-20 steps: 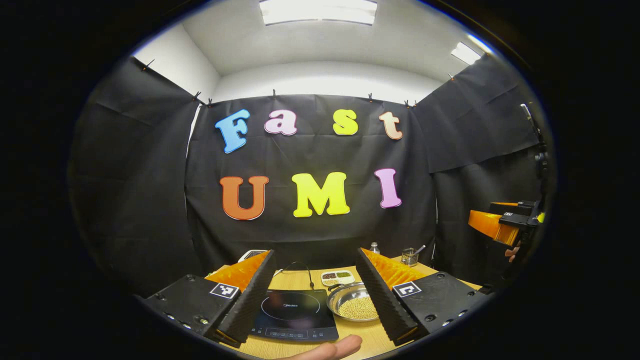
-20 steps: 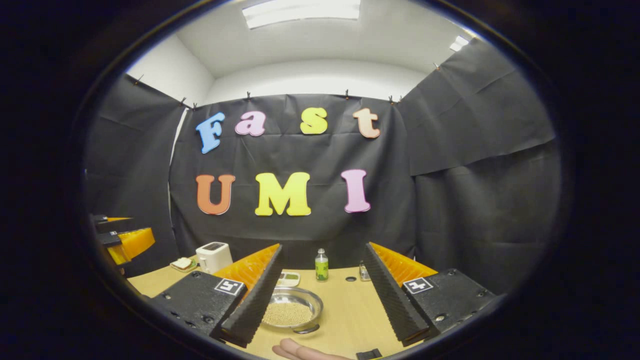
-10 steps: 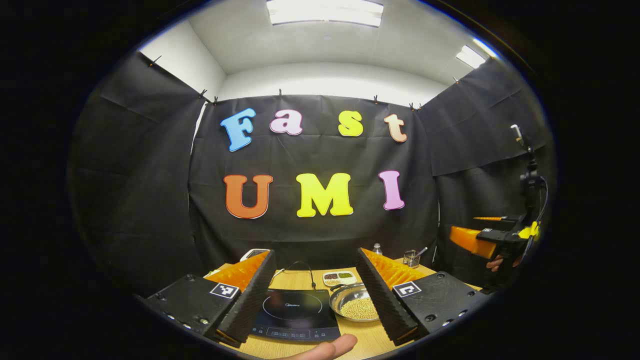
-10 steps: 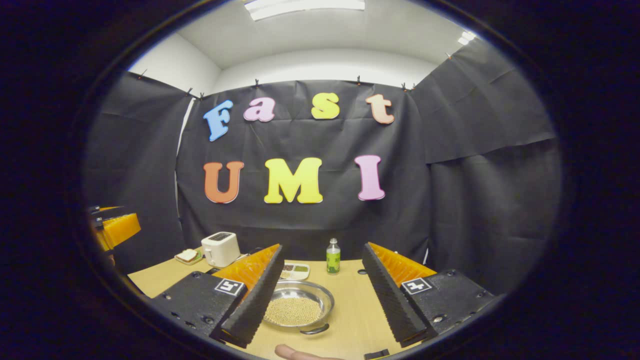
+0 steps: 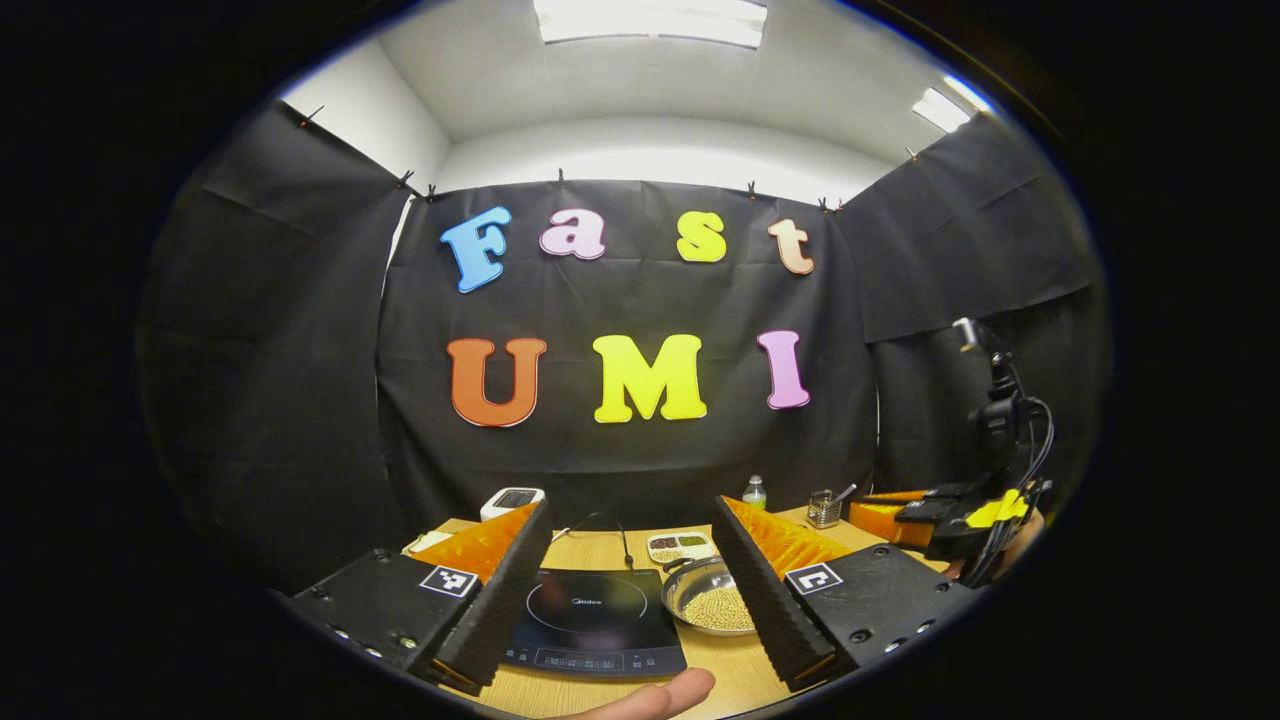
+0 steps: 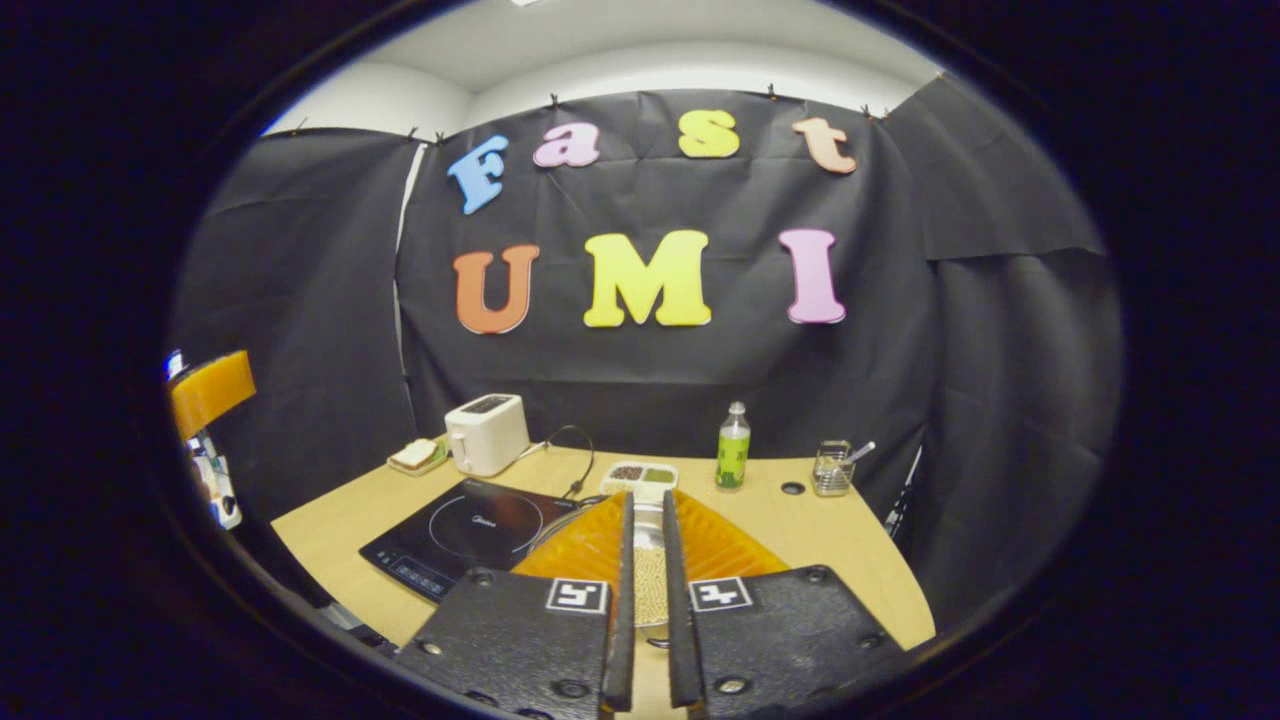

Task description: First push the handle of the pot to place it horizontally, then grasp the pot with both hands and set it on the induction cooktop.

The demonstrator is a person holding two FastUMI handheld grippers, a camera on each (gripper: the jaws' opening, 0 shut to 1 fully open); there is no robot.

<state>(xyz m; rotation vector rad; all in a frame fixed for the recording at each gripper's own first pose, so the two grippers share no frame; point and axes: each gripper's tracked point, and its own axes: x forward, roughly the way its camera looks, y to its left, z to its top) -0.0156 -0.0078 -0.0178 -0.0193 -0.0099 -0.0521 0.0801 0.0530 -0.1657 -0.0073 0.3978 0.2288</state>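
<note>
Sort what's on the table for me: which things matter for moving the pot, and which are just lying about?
For the job:
- pot filled with small pale grains
- induction cooktop, to the pot's left
- left tool, open
- right tool, nearly closed, above the pot

Lying about:
- toaster
- green bottle
- divided dish
- wire holder
- plate beside the toaster

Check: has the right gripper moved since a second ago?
Yes. The right gripper has dropped beside the utensil holder in the left gripper view, and its fingers have closed.
</note>
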